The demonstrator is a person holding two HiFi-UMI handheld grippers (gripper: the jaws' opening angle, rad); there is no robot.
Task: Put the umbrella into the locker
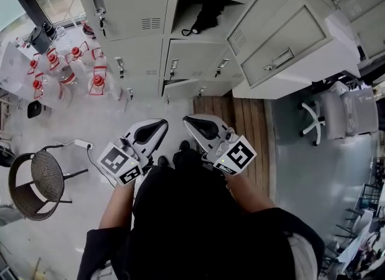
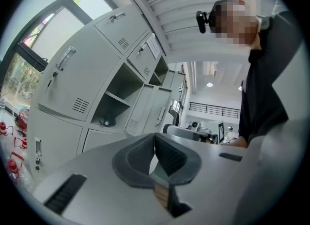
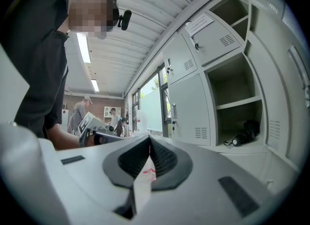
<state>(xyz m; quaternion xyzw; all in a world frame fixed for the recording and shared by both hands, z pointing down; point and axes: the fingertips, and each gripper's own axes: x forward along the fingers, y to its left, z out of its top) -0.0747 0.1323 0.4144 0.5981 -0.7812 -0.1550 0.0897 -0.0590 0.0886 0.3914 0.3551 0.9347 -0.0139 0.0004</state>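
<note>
Your left gripper (image 1: 162, 123) and right gripper (image 1: 187, 120) are both closed on nothing; the folded umbrella (image 1: 203, 18) already lies inside the open locker (image 1: 180, 53); stowing looks done; next, likely swing its door (image 1: 289, 38) closed.

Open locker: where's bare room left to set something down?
The upper compartment, above the divider shelf, looks bare. Below the shelf the umbrella takes much of the lower compartment, with only a little bare shelf beside it. The floor left of the lockers is crowded with red items.
</note>
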